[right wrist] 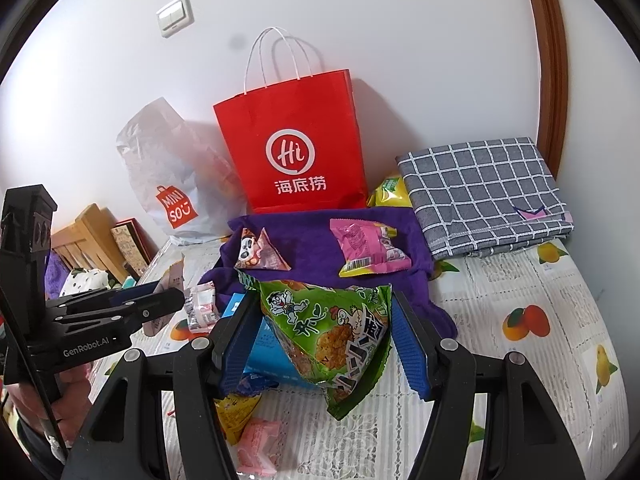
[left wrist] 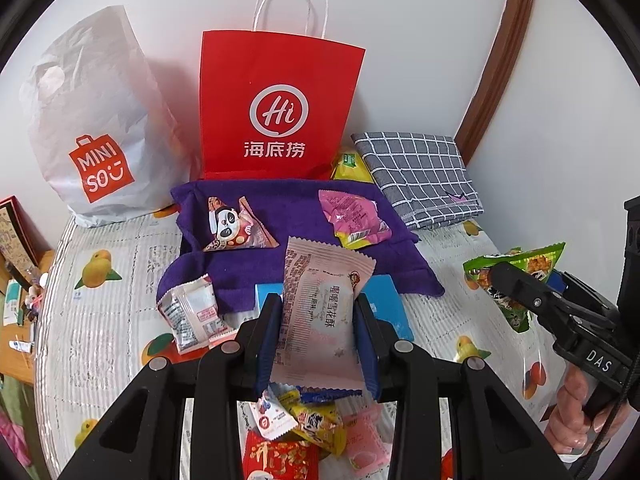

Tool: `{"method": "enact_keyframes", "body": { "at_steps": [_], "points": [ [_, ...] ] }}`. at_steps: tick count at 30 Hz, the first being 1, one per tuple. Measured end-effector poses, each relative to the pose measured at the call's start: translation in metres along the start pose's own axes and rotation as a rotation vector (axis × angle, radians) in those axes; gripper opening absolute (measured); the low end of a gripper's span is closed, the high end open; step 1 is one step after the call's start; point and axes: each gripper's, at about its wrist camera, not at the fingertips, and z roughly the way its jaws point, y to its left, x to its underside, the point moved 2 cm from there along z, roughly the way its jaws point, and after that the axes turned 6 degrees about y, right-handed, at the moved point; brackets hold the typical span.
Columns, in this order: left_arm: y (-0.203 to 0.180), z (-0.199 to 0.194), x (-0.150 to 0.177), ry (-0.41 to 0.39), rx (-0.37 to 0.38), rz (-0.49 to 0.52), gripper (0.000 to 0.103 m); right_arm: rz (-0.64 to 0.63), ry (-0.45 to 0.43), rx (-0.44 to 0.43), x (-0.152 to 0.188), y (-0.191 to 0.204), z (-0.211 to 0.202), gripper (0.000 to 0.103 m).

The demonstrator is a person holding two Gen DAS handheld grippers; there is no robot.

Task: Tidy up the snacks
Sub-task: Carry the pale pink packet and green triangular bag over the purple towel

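Clamped in the left claw (left wrist: pixel 316 320) is a pale pink snack packet (left wrist: pixel 320 300); the right claw (right wrist: pixel 324 340) grips a green triangular crisp bag (right wrist: pixel 332 332). Both are mid-carry, probably toward the purple towel (left wrist: pixel 296 208) ahead, needing release there.

Grippers: two, the left gripper (left wrist: pixel 316 304) and the right gripper (right wrist: pixel 324 312)
Snack packets held: two, a pale pink packet (left wrist: pixel 320 312) and a green triangular packet (right wrist: pixel 336 332)
Snack packets on the purple towel (left wrist: pixel 296 204): two, a panda packet (left wrist: pixel 234 228) and a bright pink packet (left wrist: pixel 354 216)
Yellow packets behind the towel: one (left wrist: pixel 348 166)
White-and-pink packets at the towel's left edge: one (left wrist: pixel 192 316)
Loose packets near the camera in the left wrist view: at least four, overlapping, so the exact count is unclear
Bags against the wall: two, a red paper bag (left wrist: pixel 276 108) and a white plastic bag (left wrist: pixel 92 120)
Folded checked cloths: one (left wrist: pixel 416 172)
Blue boxes: one (left wrist: pixel 390 304)
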Motion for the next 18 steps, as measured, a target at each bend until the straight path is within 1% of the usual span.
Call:
{"method": "enact_keyframes", "body": {
  "at_steps": [9,18],
  "points": [
    [0.011,0.014,-0.011,0.003,-0.008,-0.021,0.034,0.007,-0.002,0.022,-0.014,-0.014,0.014,0.063],
    [0.034,0.032,-0.024,0.013,-0.017,-0.068,0.034,0.030,0.011,0.049,-0.029,-0.035,0.039,0.063]
  ]
}}
